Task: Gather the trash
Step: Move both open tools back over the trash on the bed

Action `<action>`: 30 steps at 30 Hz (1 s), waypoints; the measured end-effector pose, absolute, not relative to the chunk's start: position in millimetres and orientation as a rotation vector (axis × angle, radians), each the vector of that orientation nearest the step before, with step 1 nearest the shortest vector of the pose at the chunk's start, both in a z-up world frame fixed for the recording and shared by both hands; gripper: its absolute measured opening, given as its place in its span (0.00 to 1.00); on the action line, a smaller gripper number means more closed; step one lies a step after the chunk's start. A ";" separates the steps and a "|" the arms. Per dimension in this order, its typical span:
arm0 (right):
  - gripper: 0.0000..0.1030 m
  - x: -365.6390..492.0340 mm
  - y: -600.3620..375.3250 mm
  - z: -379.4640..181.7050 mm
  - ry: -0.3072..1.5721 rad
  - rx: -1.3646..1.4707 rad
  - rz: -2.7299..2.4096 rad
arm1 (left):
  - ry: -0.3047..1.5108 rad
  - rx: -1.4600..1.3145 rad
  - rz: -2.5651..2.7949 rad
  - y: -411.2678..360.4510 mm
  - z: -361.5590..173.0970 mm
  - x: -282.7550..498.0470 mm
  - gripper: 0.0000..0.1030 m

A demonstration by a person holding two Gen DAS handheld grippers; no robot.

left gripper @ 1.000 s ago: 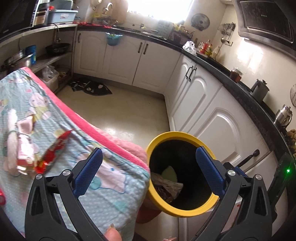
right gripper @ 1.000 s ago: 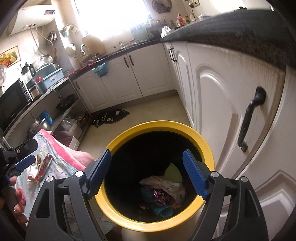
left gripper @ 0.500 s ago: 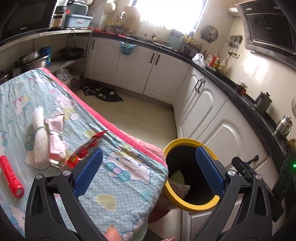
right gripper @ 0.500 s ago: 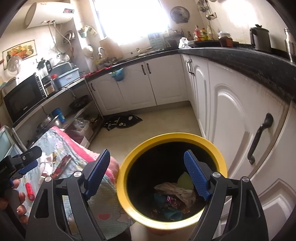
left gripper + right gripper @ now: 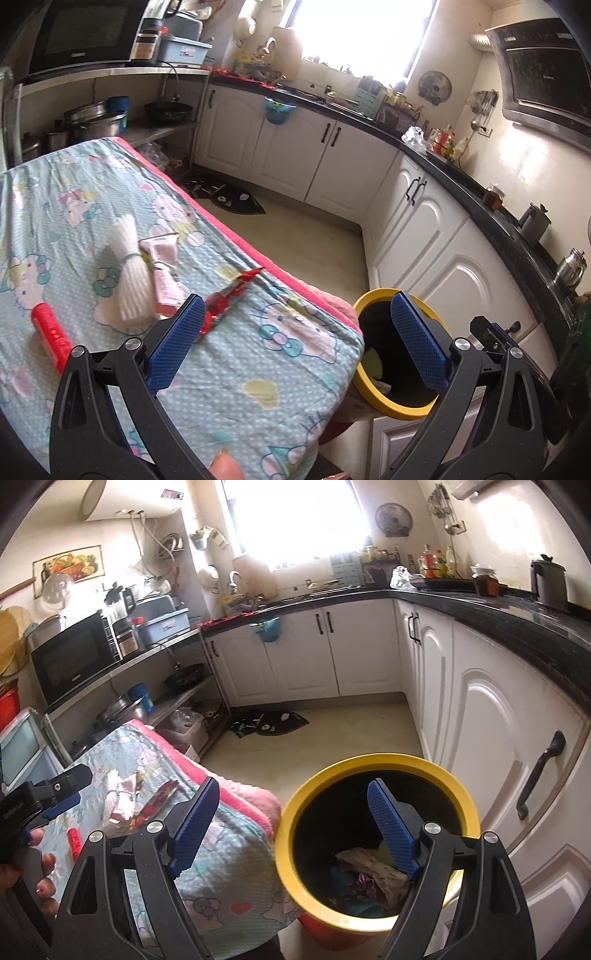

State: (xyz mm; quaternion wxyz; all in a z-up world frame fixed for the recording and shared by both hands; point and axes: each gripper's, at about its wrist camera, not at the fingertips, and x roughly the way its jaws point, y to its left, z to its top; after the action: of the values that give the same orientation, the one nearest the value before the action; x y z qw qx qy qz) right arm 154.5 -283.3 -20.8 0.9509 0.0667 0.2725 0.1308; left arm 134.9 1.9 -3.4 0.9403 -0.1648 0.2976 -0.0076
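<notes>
**Now the red wrapper waits by the left finger**

Both grippers are spread wide and carry nothing. The left gripper [image 5: 295,334] hangs above the cloth-covered table [image 5: 258,369], and the red wrapper [image 5: 231,293] lies flat just ahead of its left finger, partly behind the blue pad. Farther left are a pink packet [image 5: 164,267], a white bundle [image 5: 129,273] and a red stick [image 5: 50,330]. The yellow bin [image 5: 376,849] stands below the right gripper [image 5: 299,830], with its right finger over the opening.

I judge the wrapper to be very light, thin and crinkly, a little slippery. It is better to pinch it across the middle, pressing into the soft cloth.

Its near end is hidden by the pad. Whether the other things are trash I cannot tell. The bin contents are dark and mixed.
</notes>
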 end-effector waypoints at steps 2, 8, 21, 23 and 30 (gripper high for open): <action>0.78 152.2 -274.5 -19.4 0.553 0.126 0.278 | 0.604 -0.341 -0.001 8.0 -2.9 131.9 0.90; 0.78 148.3 -256.4 -16.6 0.556 0.108 0.331 | 0.595 -0.355 0.036 26.1 -4.0 122.2 0.90; 0.78 143.0 -212.7 -9.7 0.558 0.044 0.434 | 0.565 -0.386 0.121 64.6 -2.2 107.2 0.90; 0.78 141.8 -206.6 -9.1 0.558 0.032 0.450 | 0.563 -0.391 0.131 69.7 -2.9 105.3 0.90; 0.78 140.5 -176.2 -10.8 0.570 -0.011 0.518 | 0.560 -0.405 0.177 89.6 -6.9 97.5 0.90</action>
State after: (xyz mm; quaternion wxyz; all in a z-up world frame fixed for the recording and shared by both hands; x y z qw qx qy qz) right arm 140.5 -176.2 -10.8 0.9268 -0.0056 0.2781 0.2525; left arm 97.5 89.6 -6.9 0.9371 -0.1980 0.2742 0.0867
